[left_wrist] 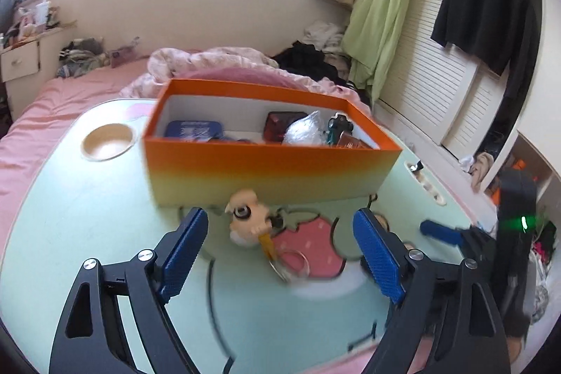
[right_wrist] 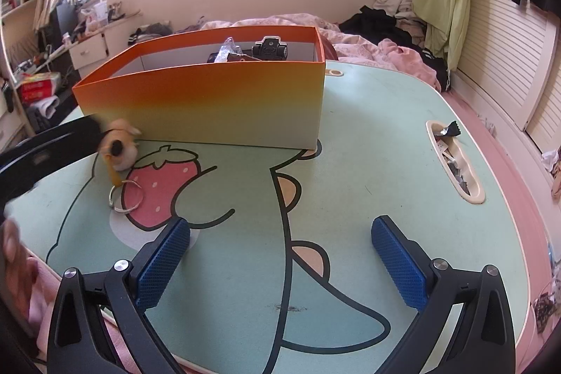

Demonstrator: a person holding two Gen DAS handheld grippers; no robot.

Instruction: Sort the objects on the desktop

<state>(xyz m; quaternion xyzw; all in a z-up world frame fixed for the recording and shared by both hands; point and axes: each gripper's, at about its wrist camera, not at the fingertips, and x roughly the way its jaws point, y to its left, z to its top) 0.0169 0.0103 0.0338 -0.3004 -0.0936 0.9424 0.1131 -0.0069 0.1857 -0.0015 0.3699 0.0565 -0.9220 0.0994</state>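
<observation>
A cream plush keychain (left_wrist: 247,220) with a yellow strap and metal rings lies on the green lap table (left_wrist: 87,216), just in front of the orange box (left_wrist: 270,169). My left gripper (left_wrist: 280,244) is open, its blue pads on either side of the toy and slightly nearer than it. The box holds a blue tin (left_wrist: 194,129), a dark red item, a clear bag and a small black gadget. In the right wrist view the keychain (right_wrist: 119,148) lies at the left beside the box (right_wrist: 210,100). My right gripper (right_wrist: 280,258) is open and empty over the table's front.
A round cup recess (left_wrist: 108,141) sits in the table's left corner. A slot tray (right_wrist: 455,163) with wrappers runs along the table's right edge. The table stands on a pink bed with rumpled bedding and clothes behind. A louvred wardrobe is on the right.
</observation>
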